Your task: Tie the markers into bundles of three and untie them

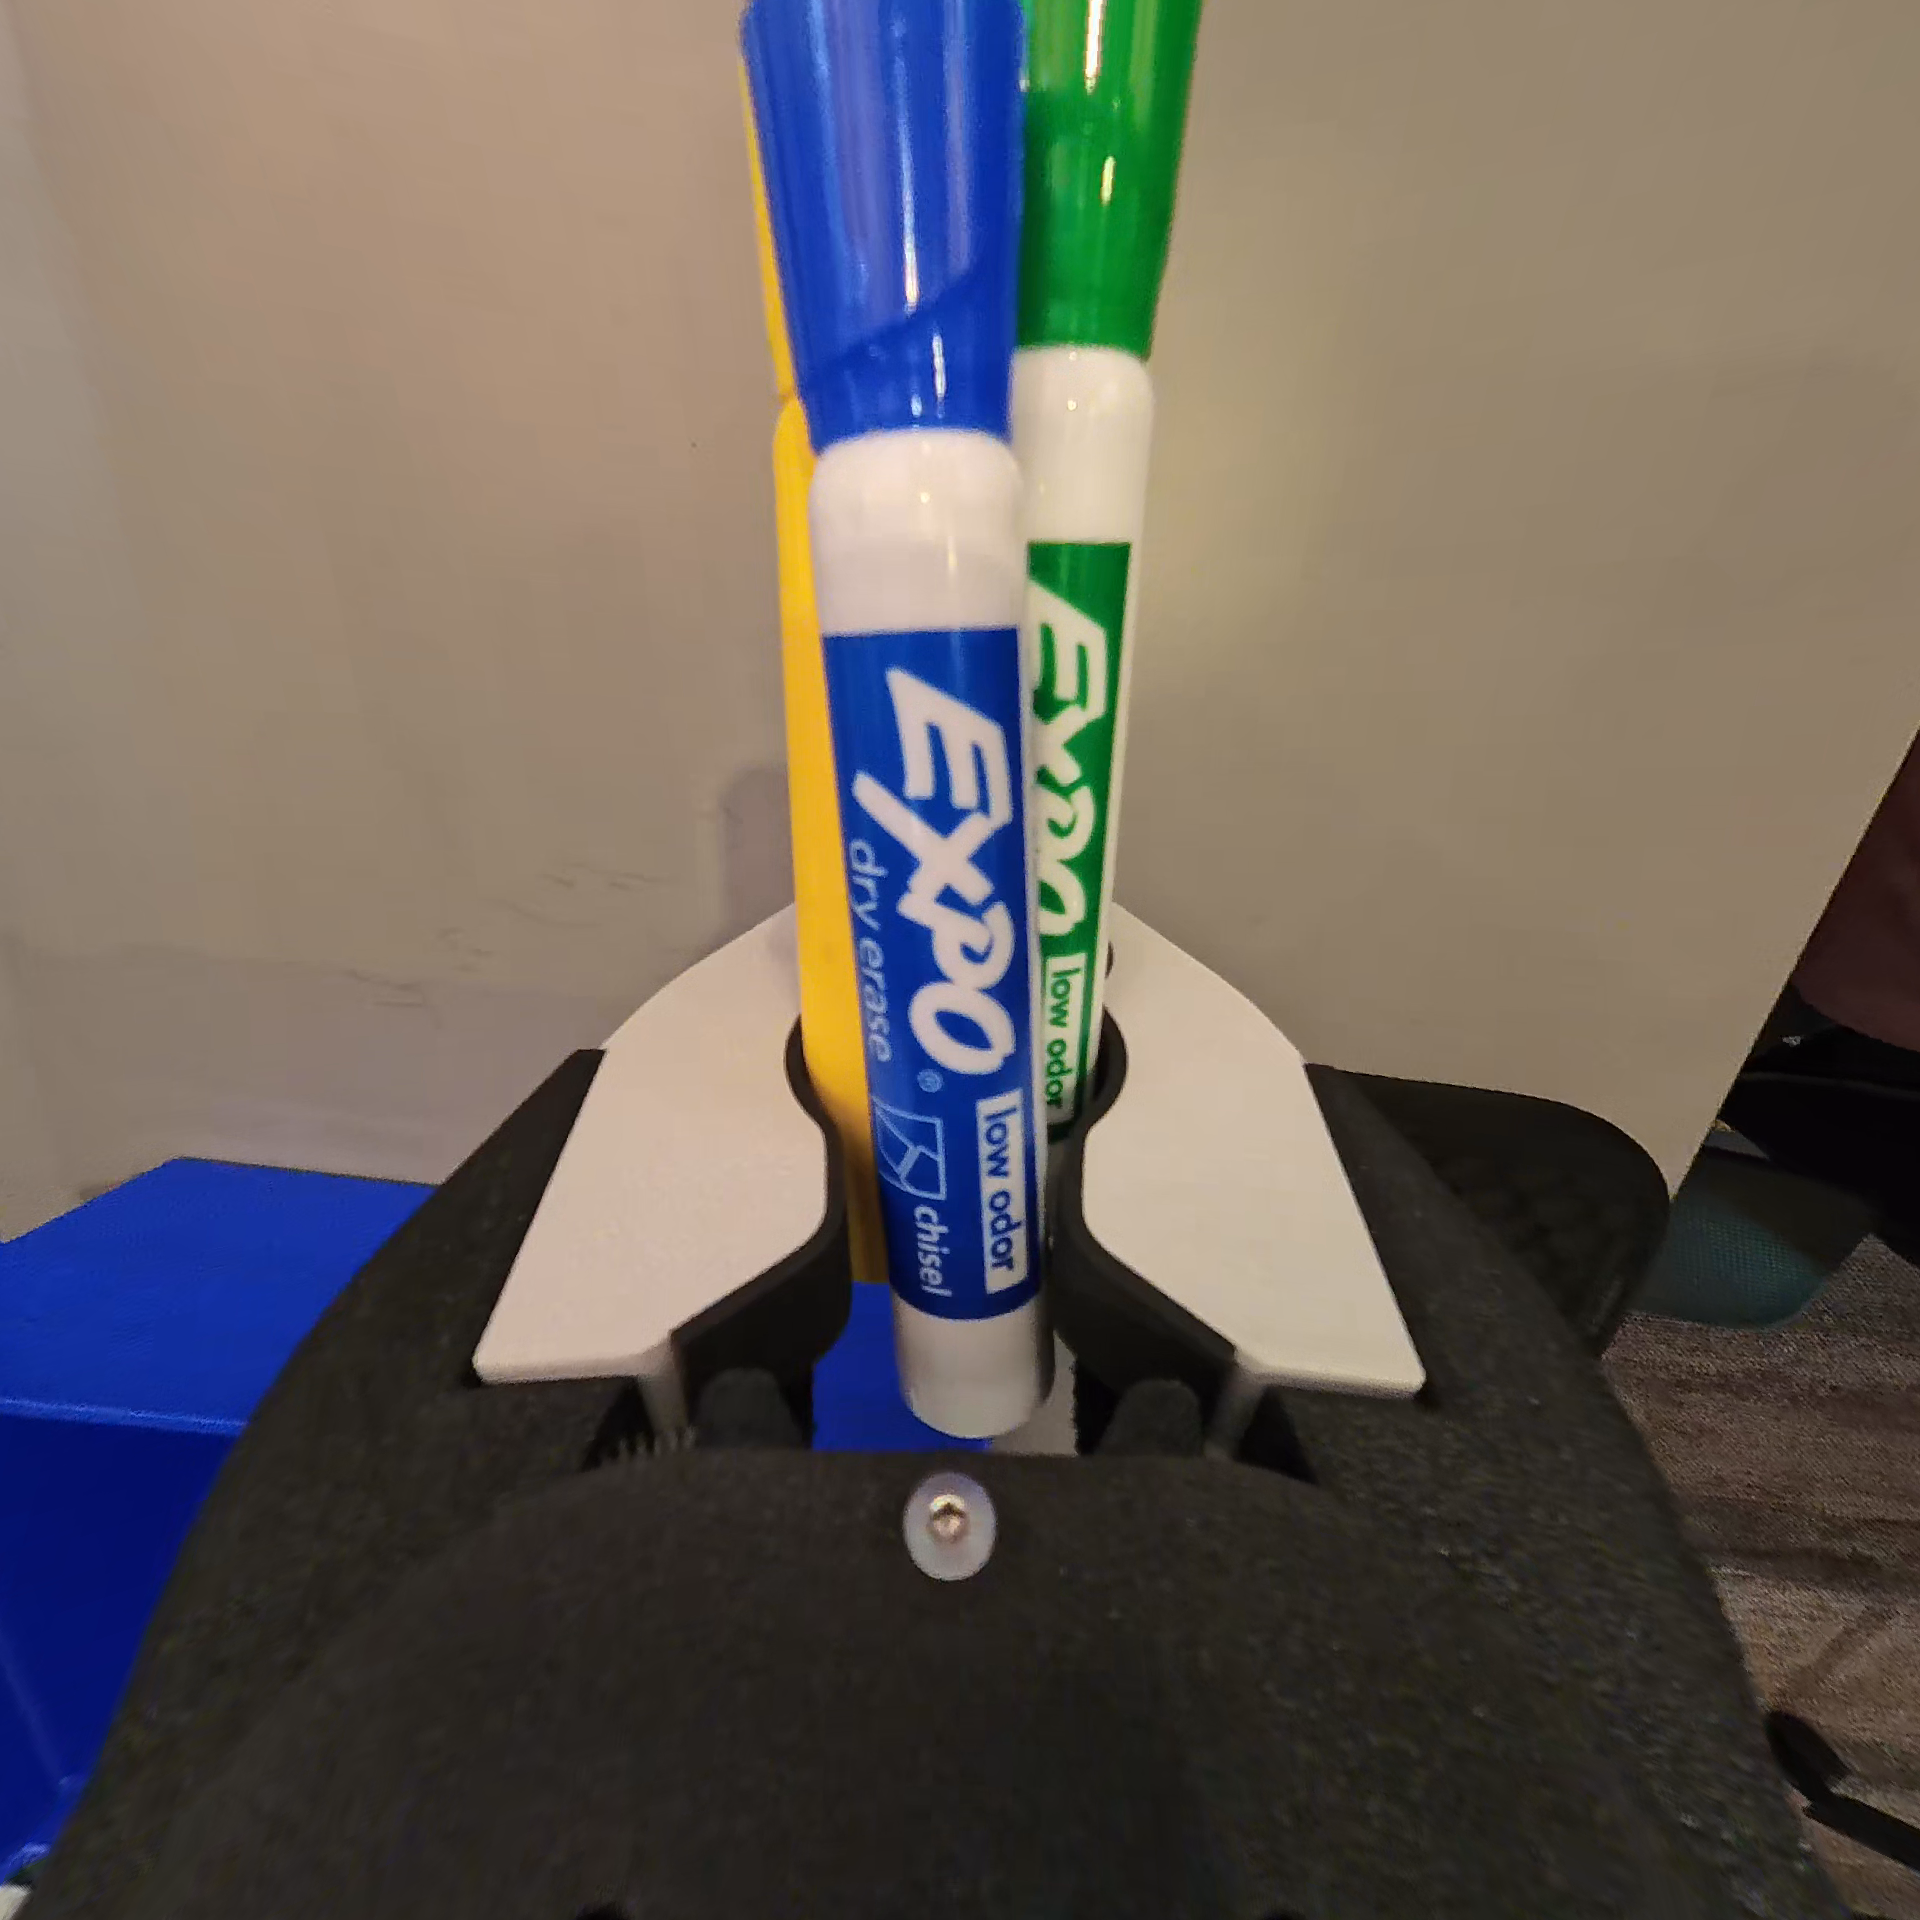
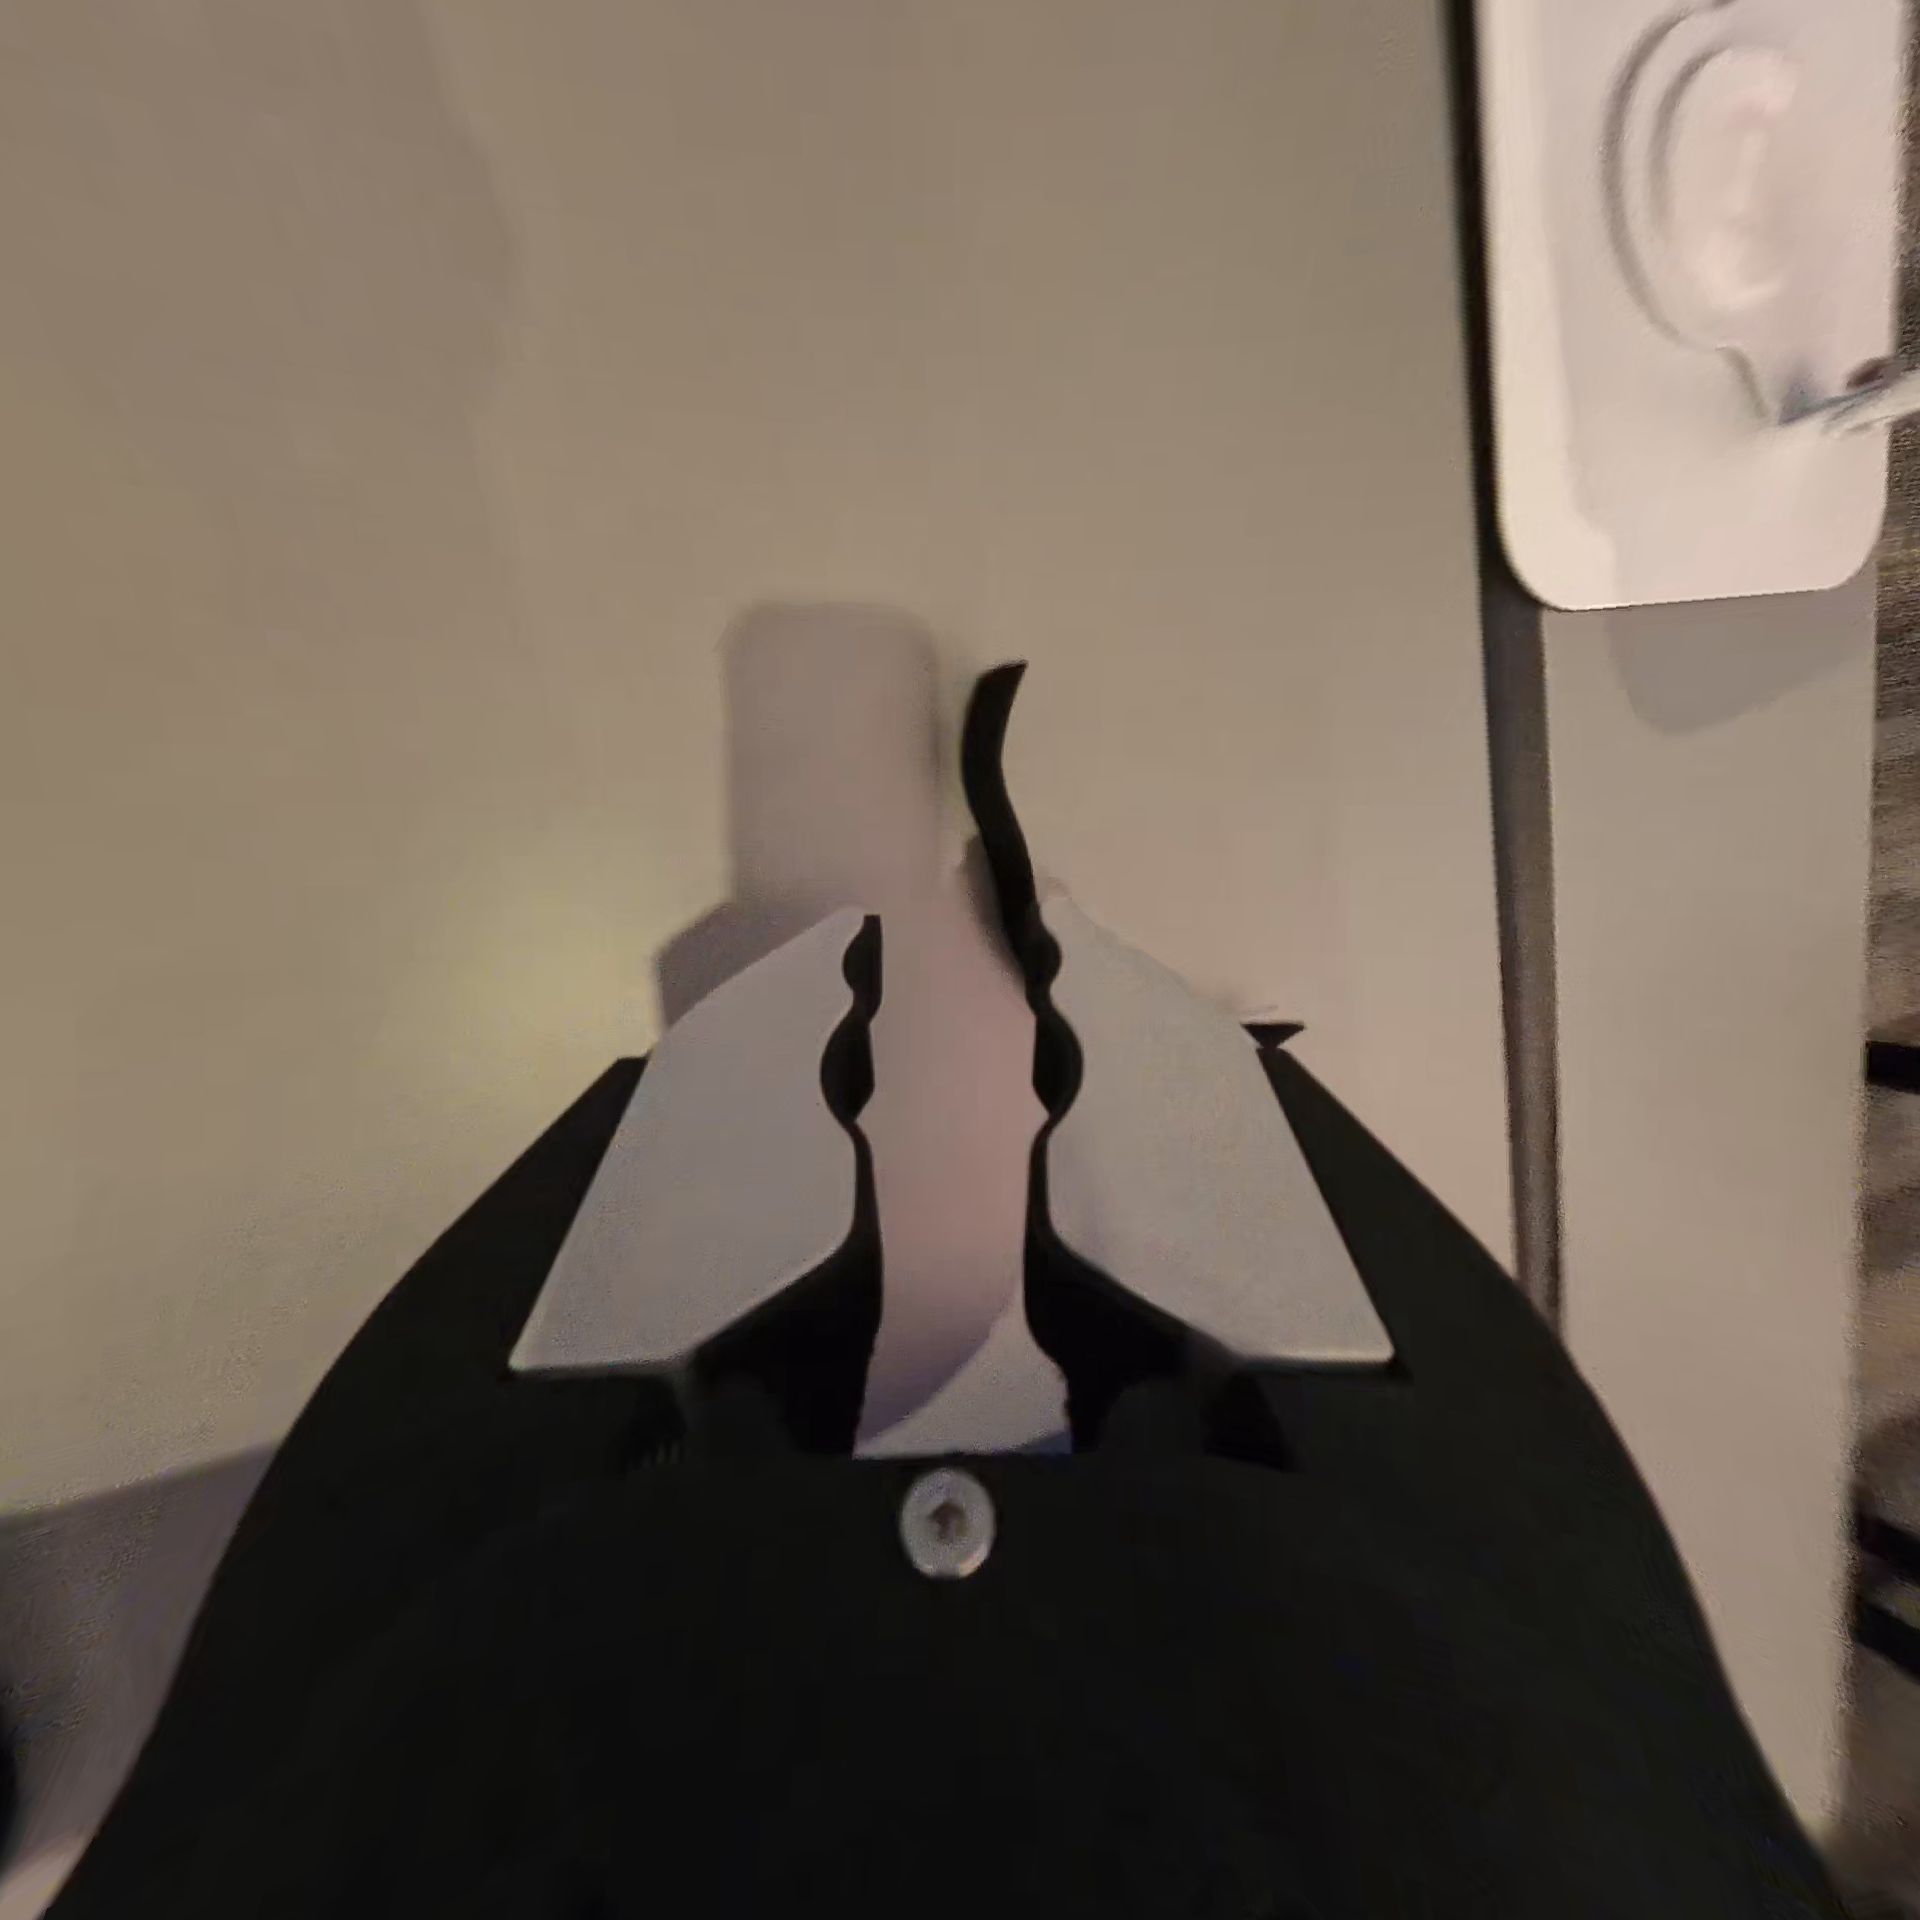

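In the left wrist view, my left gripper (image 1: 951,935) is shut on three markers that point forward along its fingers. They are a blue marker (image 1: 914,727) on top, a green marker (image 1: 1091,520) to its right and a yellow marker (image 1: 800,727) mostly hidden behind on the left. No band shows around them. In the right wrist view, my right gripper (image 2: 951,914) has its jaws a little apart with nothing between them. A thin curved black strip (image 2: 992,748) sticks out past its right fingertip; I cannot tell what it is.
A blue bin (image 1: 156,1299) sits at the lower left of the left wrist view. A white table top (image 1: 416,520) lies under both grippers, with its edge and a teal chair (image 1: 1766,1247) to the right. A white plastic package (image 2: 1683,312) lies at the upper right of the right wrist view. The grippers' ends are close to 30 centimeters from one another.
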Demonstrator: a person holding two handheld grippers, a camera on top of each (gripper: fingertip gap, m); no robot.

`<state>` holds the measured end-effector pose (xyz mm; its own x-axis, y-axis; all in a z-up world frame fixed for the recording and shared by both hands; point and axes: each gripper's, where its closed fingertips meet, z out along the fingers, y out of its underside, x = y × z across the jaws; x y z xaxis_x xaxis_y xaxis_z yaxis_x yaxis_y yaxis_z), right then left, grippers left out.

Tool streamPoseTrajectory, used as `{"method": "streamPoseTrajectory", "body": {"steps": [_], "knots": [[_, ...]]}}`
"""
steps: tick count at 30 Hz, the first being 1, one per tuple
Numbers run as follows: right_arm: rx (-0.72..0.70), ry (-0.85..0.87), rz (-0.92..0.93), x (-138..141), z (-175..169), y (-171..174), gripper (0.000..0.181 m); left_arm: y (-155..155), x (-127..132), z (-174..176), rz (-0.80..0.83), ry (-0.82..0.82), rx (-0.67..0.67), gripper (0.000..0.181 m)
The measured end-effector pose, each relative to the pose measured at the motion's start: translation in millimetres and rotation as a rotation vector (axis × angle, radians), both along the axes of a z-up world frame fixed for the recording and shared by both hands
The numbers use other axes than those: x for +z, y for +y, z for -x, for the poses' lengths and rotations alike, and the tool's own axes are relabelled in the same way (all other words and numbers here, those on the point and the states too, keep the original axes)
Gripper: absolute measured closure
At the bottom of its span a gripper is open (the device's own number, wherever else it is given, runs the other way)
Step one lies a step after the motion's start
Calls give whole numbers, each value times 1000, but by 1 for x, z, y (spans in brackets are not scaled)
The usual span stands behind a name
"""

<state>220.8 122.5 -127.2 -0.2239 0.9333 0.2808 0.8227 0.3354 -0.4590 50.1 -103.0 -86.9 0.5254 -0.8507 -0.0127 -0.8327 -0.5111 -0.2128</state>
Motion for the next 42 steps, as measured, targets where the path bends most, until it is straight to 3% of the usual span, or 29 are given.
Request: {"method": "streamPoseTrajectory", "body": {"steps": [7, 11, 13, 17, 22, 26, 32, 40, 42], "knots": [[80, -159, -64, -44, 16, 25, 152, 4, -3, 3, -1, 19, 13, 138], [73, -195, 27, -50, 16, 25, 175, 10, -3, 3, 1, 12, 23, 138], [58, -170, 117, -49, 18, 18, 177, 15, -4, 4, -7, 7, 30, 138], [-21, 53, 418, -15, 40, -11, 178, 25, -8, 5, -23, -8, 45, 138], [-62, 449, 991, 82, 64, -60, 178, 36, -18, 6, -30, -12, 62, 138], [-78, 589, 1247, 129, 68, -86, 178, 47, -21, 7, -58, -2, 77, 138], [-223, 622, 1496, 145, 90, -116, 178, 63, -18, 4, -87, 19, 105, 138], [-408, 655, 1494, 143, 134, -124, 178, 74, -22, -10, -79, -6, 116, 138], [-416, 671, 1564, 147, 140, -125, 178, 76, -20, -14, -84, -24, 117, 138]]}}
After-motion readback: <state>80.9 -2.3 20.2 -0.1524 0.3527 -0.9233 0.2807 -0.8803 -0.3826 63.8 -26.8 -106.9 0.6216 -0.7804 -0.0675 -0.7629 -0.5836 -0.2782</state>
